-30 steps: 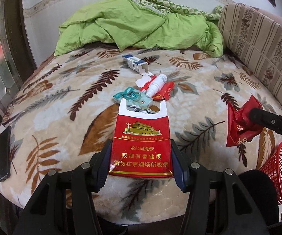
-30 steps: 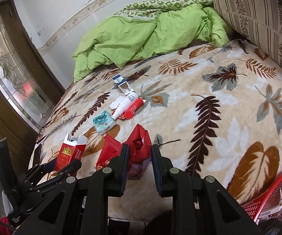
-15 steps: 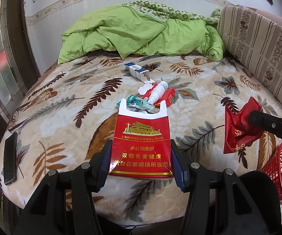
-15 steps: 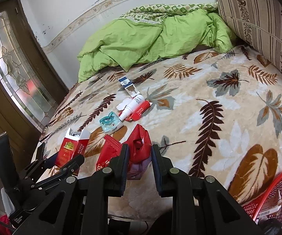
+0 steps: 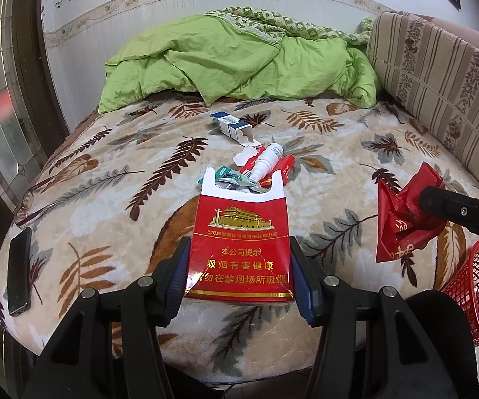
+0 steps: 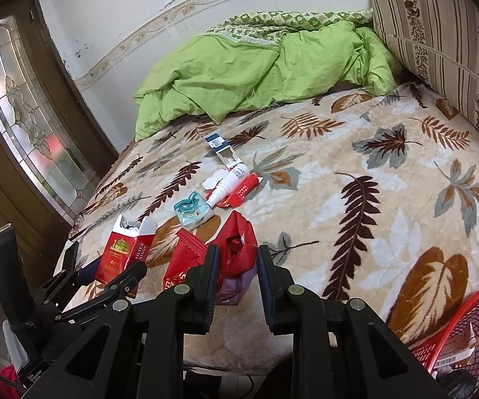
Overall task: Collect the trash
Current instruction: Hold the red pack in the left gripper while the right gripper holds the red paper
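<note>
My left gripper [image 5: 239, 266] is shut on a red cigarette pack [image 5: 241, 236] with a torn-open white top, held above the near edge of the bed. The same pack [image 6: 124, 249] shows at the left of the right wrist view. My right gripper [image 6: 238, 262] is shut on a crumpled red wrapper [image 6: 236, 249]; that wrapper [image 5: 402, 219] hangs at the right in the left wrist view. More litter lies mid-bed: a teal packet [image 6: 191, 209], a white bottle [image 6: 228, 183], a red box [image 6: 242, 191] and a blue-and-white carton [image 6: 221, 148].
A red mesh basket [image 6: 465, 326] stands at the bed's near right corner, with scraps inside. A dark phone [image 5: 20, 269] lies at the bed's left edge. A green quilt [image 5: 236, 63] is heaped at the back, a striped cushion [image 5: 439, 93] on the right, a glazed door [image 6: 33, 116] on the left.
Both grippers keep their holds. Both views have tipped up a little, so the bed and litter sit lower in frame.
</note>
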A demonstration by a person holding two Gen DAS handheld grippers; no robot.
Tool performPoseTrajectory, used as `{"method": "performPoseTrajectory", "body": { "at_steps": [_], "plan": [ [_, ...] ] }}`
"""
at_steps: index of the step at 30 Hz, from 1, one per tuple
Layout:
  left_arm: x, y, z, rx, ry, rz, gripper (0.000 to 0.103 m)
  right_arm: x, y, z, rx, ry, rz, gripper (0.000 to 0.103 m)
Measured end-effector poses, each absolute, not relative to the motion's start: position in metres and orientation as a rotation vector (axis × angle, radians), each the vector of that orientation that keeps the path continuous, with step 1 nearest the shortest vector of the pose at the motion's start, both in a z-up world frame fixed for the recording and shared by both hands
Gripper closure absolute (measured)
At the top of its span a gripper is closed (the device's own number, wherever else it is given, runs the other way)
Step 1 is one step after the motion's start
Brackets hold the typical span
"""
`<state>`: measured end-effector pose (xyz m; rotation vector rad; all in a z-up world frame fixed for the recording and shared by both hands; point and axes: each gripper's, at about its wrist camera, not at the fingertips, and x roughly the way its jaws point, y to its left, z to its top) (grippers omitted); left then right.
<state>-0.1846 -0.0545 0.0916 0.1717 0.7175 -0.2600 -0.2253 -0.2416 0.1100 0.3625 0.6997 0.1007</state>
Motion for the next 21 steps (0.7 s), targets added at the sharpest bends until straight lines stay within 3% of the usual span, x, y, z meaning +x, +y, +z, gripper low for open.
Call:
{"method": "performPoseTrajectory", "body": {
  "at_steps": [21],
  "plan": [
    [-0.1863, -0.0567, 0.092, 0.174, 0.72, -0.261, 0.049, -0.2273, -0.2422, 0.1119, 0.363, 0.699, 0.1, 0.079]
  ]
}}
